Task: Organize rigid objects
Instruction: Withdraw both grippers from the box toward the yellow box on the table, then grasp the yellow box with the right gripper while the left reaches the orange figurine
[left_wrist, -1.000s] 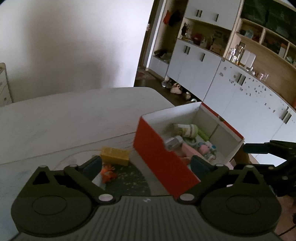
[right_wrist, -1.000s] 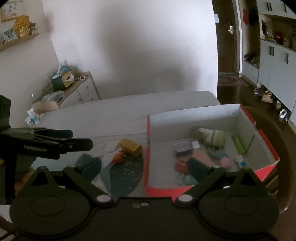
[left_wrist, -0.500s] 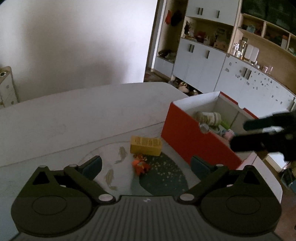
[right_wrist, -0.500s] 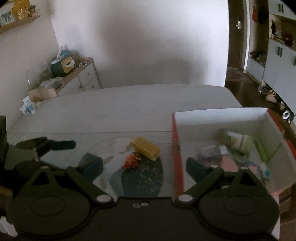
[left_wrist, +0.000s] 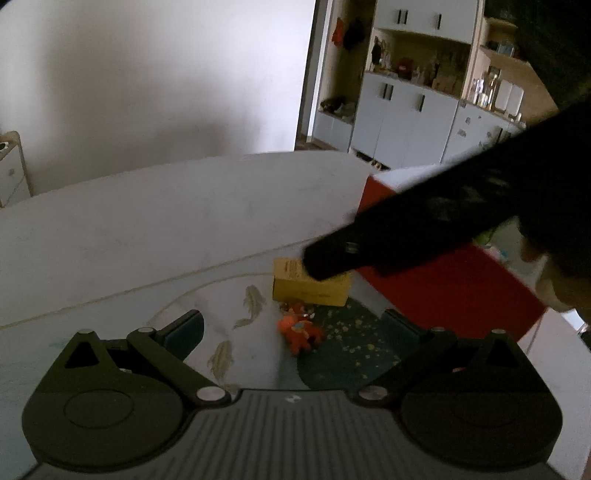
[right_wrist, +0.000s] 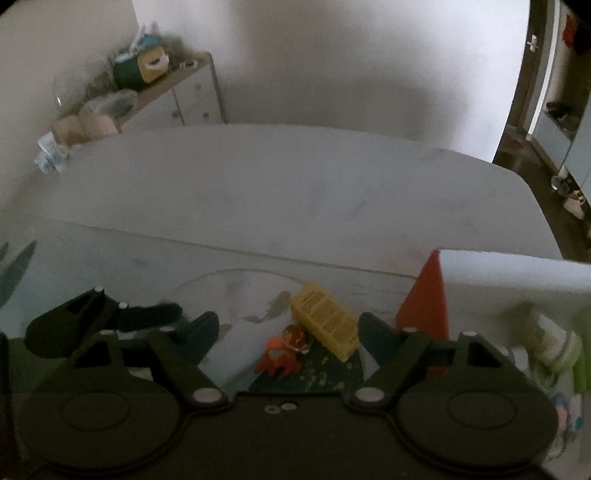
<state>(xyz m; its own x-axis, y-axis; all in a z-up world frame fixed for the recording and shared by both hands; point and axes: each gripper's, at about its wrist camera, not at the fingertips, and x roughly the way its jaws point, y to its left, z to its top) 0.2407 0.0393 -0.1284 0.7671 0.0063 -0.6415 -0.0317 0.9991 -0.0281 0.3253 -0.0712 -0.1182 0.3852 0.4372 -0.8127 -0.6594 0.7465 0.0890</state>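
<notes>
Right gripper (right_wrist: 288, 328) swung from bin (right_wrist: 424, 306) to carton (right_wrist: 325, 321) at twelve o'clock, jaws empty and narrowing; should straddle squarely; left gripper (left_wrist: 291, 328) wide.

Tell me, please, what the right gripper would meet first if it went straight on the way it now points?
Probably the orange toy on the table mat, or the yellow box just behind it; both lie between the closing, empty jaws of the right gripper. Depth is unclear.
</notes>
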